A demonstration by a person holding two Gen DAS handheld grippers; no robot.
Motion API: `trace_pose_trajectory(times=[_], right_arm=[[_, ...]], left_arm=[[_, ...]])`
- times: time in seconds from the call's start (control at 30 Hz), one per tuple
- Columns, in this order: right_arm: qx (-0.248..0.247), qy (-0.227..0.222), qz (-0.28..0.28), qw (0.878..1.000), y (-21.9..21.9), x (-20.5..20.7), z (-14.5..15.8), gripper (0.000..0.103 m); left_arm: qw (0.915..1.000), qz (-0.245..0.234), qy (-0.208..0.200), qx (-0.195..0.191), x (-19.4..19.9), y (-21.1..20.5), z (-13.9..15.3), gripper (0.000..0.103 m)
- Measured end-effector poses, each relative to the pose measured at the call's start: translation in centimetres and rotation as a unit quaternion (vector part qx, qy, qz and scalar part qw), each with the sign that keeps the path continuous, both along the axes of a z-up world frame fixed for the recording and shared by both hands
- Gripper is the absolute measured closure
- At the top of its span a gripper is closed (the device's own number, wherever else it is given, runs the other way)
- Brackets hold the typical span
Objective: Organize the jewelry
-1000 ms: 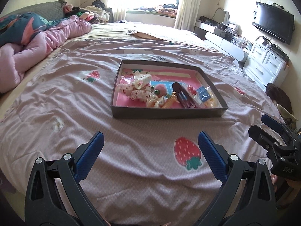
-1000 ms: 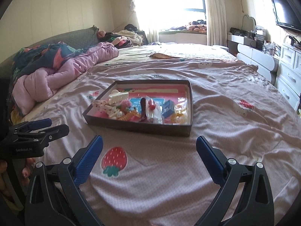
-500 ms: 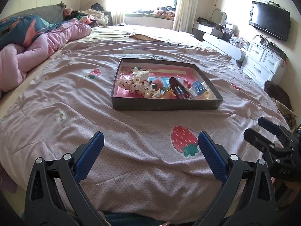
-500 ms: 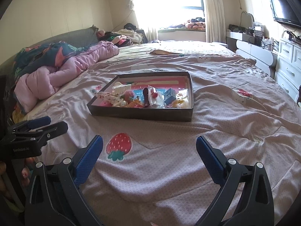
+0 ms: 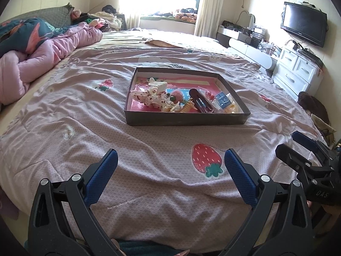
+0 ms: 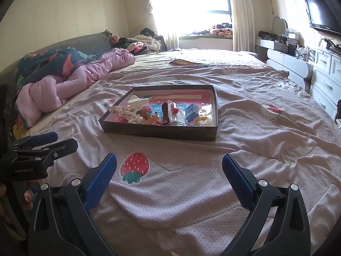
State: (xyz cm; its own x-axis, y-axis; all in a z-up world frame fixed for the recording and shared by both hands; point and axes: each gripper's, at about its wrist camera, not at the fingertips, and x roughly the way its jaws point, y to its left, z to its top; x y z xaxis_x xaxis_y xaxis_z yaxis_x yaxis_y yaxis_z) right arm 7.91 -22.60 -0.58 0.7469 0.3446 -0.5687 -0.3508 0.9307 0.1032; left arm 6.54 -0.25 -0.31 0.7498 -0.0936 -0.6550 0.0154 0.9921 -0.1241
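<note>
A dark shallow box (image 5: 185, 119) (image 6: 159, 131) with a pink floor lies on the bed. It holds several hair accessories: a white claw clip (image 5: 158, 84) (image 6: 138, 102), a floral bow (image 5: 149, 98), a pink pom-pom (image 5: 178, 95) (image 6: 146, 108), a dark barrette (image 5: 200, 100), a blue card (image 5: 222, 100) (image 6: 191, 111). My left gripper (image 5: 170, 168) is open and empty, well short of the box. My right gripper (image 6: 169, 168) is open and empty too; it shows at the right edge of the left wrist view (image 5: 307, 151).
The pink bedspread (image 5: 106, 128) has strawberry prints (image 5: 205, 160) (image 6: 134, 166). A bunched pink quilt (image 5: 42, 53) (image 6: 74, 79) lies at the left. White drawers (image 5: 298, 72) and a wall TV (image 5: 302, 25) stand on the right. A window is at the back.
Both grippers have drawn back and lifted, so the box looks smaller and farther away. Both stay open and empty. Nothing in the box has moved.
</note>
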Motion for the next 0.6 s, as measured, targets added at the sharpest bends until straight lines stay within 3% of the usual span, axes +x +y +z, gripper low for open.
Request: trace_pose_trajectory(times=[0.6], right_arm=[[0.000, 0.001, 0.000, 1.000, 0.04, -0.03, -0.01, 0.007]], left_arm=[[1.0000, 0.004, -0.001, 0.002, -0.18, 0.20, 0.10, 0.011]])
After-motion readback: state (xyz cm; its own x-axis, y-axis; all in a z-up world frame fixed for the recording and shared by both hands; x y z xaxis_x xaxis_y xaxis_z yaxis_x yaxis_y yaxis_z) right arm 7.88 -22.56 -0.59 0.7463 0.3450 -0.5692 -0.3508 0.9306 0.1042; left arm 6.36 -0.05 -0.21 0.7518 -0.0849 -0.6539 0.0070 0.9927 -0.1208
